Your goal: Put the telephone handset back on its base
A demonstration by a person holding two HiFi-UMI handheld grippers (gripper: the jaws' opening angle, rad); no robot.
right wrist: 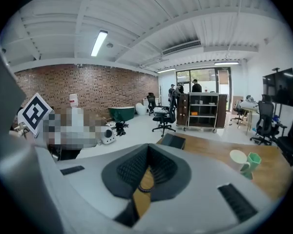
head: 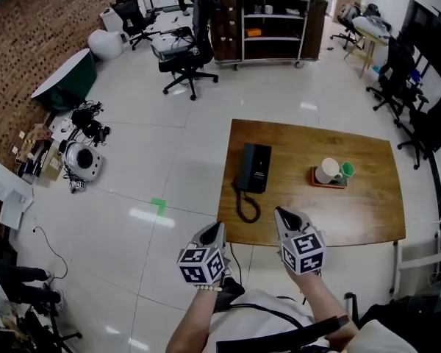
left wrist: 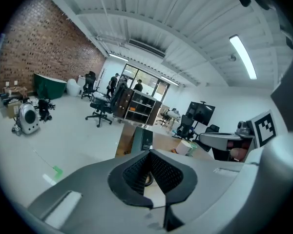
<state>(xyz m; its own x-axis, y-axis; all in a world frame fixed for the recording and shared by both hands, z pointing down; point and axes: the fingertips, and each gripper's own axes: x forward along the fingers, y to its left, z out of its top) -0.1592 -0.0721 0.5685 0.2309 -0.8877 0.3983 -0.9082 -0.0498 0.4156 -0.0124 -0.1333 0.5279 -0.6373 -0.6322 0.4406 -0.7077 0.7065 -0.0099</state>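
A black telephone (head: 252, 168) lies on the wooden table (head: 353, 212), left of centre. Its handset (head: 244, 169) seems to lie along the base's left side, and the coiled cord (head: 245, 204) loops toward the front edge. My left gripper (head: 216, 229) hangs shut and empty just off the table's front left corner. Over the front edge, right of the cord, my right gripper (head: 283, 213) is shut on nothing. The left gripper view shows the telephone (left wrist: 143, 139) beyond the closed left gripper (left wrist: 149, 153). From the right gripper (right wrist: 147, 148) the telephone (right wrist: 173, 141) lies ahead.
A white cup (head: 327, 171) and a green cup (head: 347, 170) stand on a small tray at the table's right. Office chairs (head: 184, 57), a shelf cart (head: 268, 20) and floor clutter (head: 81, 153) lie beyond. People stand far back by the shelf cart (left wrist: 136, 106).
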